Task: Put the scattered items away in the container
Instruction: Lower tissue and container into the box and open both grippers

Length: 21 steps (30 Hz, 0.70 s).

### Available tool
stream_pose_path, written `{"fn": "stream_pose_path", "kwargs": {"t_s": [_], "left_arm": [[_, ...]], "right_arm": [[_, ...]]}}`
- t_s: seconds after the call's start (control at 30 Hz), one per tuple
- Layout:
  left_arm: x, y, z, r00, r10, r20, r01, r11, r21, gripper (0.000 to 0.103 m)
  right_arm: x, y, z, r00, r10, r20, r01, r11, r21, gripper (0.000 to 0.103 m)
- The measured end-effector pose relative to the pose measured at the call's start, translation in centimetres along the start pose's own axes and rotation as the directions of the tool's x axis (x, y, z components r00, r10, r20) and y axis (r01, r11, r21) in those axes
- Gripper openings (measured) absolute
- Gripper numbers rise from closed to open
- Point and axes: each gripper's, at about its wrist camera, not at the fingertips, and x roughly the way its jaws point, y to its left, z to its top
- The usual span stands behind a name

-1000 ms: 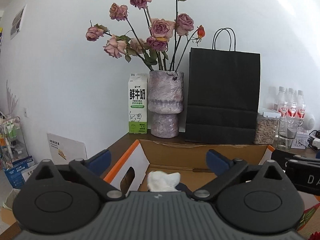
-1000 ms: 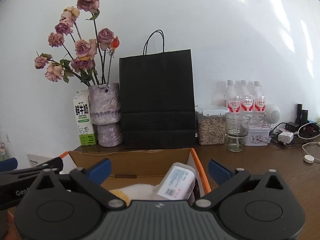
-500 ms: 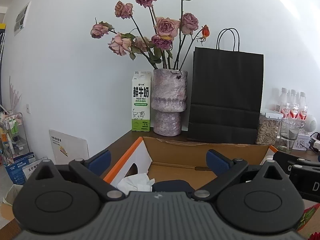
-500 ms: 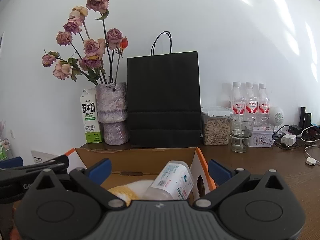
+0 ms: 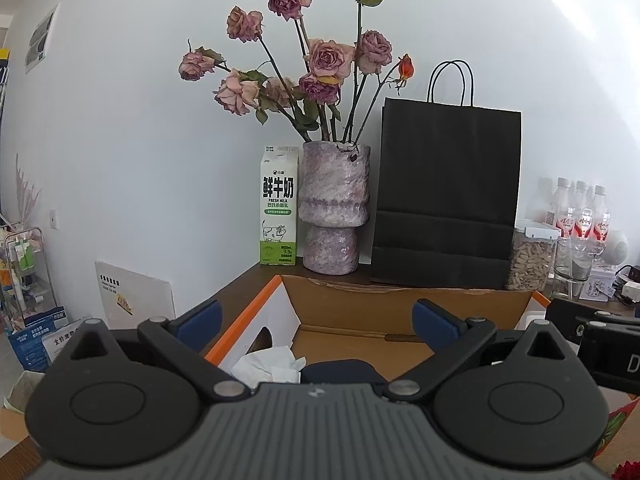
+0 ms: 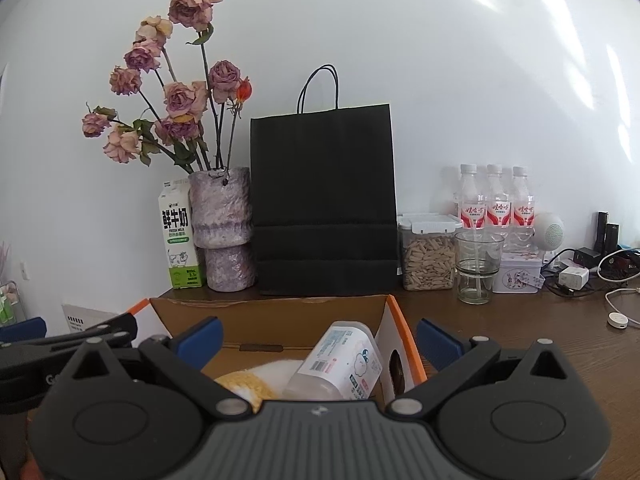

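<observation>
An open cardboard box with orange-edged flaps stands on the dark wooden table. In the left wrist view a crumpled white tissue and a dark blue item lie inside it, just under my left gripper, which is open and holds nothing. In the right wrist view a clear plastic bottle with a printed label leans on the box's right wall, next to a yellow and white soft thing. Above them my right gripper is open and holds nothing.
Behind the box stand a milk carton, a vase of dried roses and a black paper bag. A seed jar, a glass, water bottles, a tin and chargers with cables sit at back right.
The tissue, a second ago in the middle under the left gripper, now lies lower and to the left in the box, and the dark blue item shows. The bottle has tilted slightly. Both grippers stay open.
</observation>
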Motion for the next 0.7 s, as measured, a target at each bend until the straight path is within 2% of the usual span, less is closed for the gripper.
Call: {"fn": "stream_pose_path", "kwargs": {"t_s": [0.7], "left_arm": [[-2.6,0.3,-1.0,0.998,-0.049,0.049,0.049,0.999,0.011,0.103]], "right_arm": [[-2.7,0.2,-0.1,0.999,0.01,0.045,-0.009,1.0,-0.016,0.103]]}}
